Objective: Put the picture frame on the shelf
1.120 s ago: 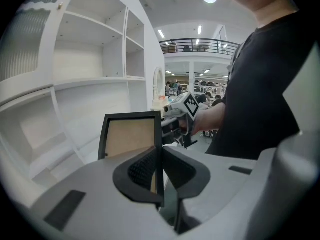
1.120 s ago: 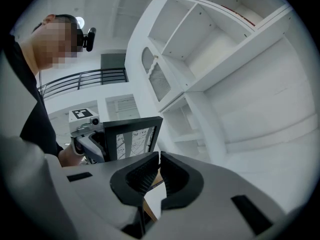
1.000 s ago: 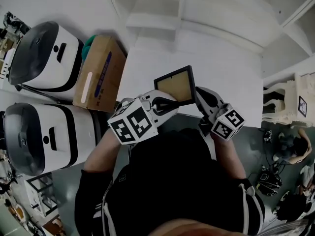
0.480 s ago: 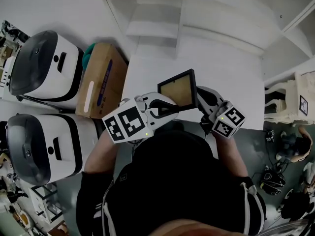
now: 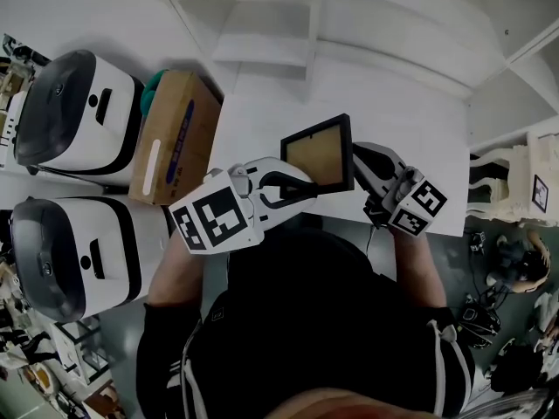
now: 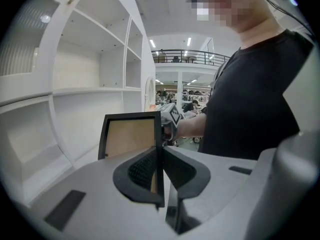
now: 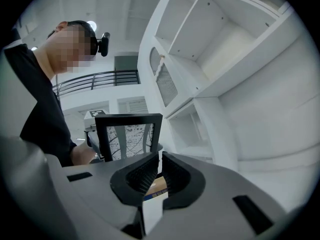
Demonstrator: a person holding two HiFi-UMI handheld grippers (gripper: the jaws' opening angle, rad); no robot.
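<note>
I hold a black picture frame in the air over the white table, its brown back facing up in the head view. My left gripper is shut on the frame's near left edge. In the left gripper view the brown back stands above the jaws and its edge runs down between them. My right gripper is shut at the frame's right edge. The right gripper view shows the black-and-white print side, with its right rail ending at the jaw tips. The white shelf unit stands beyond the table.
A cardboard box sits on the floor left of the table, beside two white machines with dark lids. Ornate white furniture stands at the right. Open white shelf compartments fill both gripper views.
Both grippers have risen a little with the frame between them. In the head view the frame has shifted slightly right, and the left gripper's marker cube has swung left and down.
</note>
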